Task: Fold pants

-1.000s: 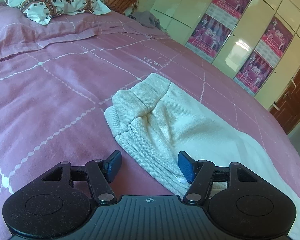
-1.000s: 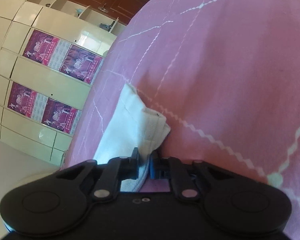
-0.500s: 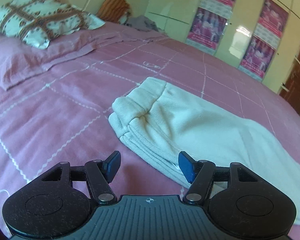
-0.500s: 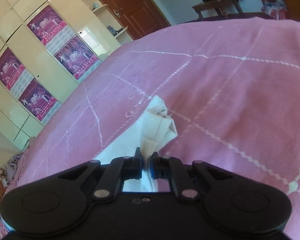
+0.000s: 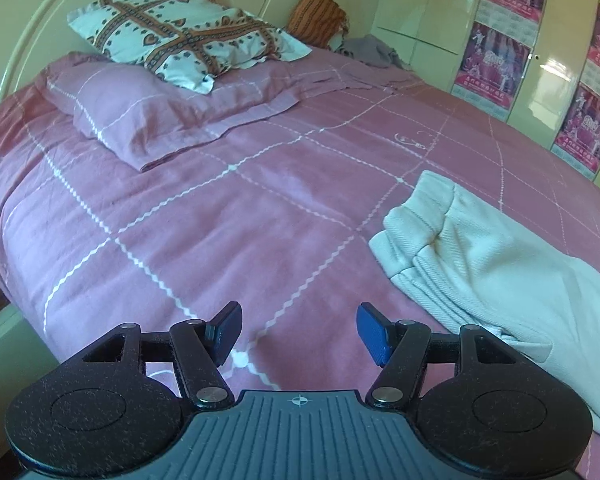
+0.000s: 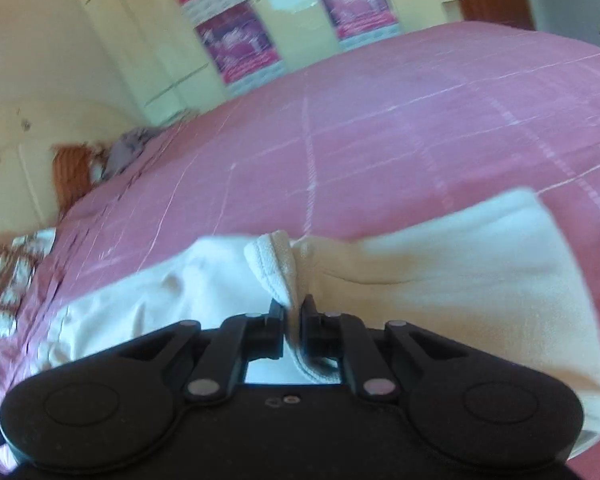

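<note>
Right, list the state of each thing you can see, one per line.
Left tool: open, empty, above the bedspread.
Right tool: shut on pants.
Pants: partly folded on the bed, one end lifted.
Patterned pillow: resting on pink pillow.

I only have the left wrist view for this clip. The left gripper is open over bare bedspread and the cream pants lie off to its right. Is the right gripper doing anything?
Observer: Yes. The right gripper is shut on a fold of the pants; a hemmed edge of the cloth sticks up from between its fingers.
Operator: Is that cloth lifted or flat?
Observer: The pinched edge stands up above the rest of the pants, which spread out to both sides of it on the bedspread.
Operator: Is the left gripper in that view?
Observer: No. Only the right gripper, pants, bed and the wardrobe beyond show, and the picture is motion-blurred.
</note>
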Demonstrator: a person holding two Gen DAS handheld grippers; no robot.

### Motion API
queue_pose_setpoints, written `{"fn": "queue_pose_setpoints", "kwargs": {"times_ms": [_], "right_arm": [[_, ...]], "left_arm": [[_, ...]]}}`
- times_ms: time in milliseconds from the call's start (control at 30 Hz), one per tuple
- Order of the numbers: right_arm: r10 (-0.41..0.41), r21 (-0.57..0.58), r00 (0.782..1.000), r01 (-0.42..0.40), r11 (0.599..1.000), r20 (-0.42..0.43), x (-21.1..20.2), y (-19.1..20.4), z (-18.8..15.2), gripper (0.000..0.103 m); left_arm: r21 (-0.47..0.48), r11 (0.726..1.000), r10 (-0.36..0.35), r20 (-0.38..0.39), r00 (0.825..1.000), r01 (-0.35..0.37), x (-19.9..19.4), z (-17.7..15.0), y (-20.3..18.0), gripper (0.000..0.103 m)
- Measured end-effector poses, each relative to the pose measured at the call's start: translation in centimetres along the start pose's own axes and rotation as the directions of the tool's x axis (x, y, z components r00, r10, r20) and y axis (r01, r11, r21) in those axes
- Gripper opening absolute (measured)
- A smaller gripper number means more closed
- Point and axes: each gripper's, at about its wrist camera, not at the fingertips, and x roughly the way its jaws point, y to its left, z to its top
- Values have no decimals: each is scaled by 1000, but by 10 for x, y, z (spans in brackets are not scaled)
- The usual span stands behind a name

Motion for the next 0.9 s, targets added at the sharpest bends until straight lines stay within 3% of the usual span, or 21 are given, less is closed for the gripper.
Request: {"fn": "queue_pose_setpoints", "kwargs": {"times_ms": [67,167,367,500,633,733,833,900], "right_arm": [[39,-52,997,-42,998,-66,18,29,-19,7],[4,-179,999,-13,984,-50,17,64,-36,8],[-1,-280,1000,-1,960,-7,-3,75,-41,8],[-39,-348,995,4,938,-94,19,82,-56,14],[14,-328,995,-47,943,-103,17,83,-66,31],[140,-293,984,-168,941,-113,8,87,-68,38],[282,-234,956,-293,927,-78,-13,81,-61,17],[278,-243,960,-276,930,-25,-31,76,-55,18]], "left_arm": [[-3,1000,-3,-7,1000,3,0,-2,2,63],[4,1000,-25,-3,1000,25,0,-3,3,64],[25,999,-43,-23,999,44,3,-2,-5,64],[33,999,-39,-33,999,40,5,-3,-10,64],[59,998,-23,-39,999,25,5,-4,-17,64],[84,996,-15,-36,999,18,5,-5,-24,64],[116,993,-36,-3,999,36,-2,-6,-32,64],[138,987,-88,24,996,84,-13,-6,-41,64]]}}
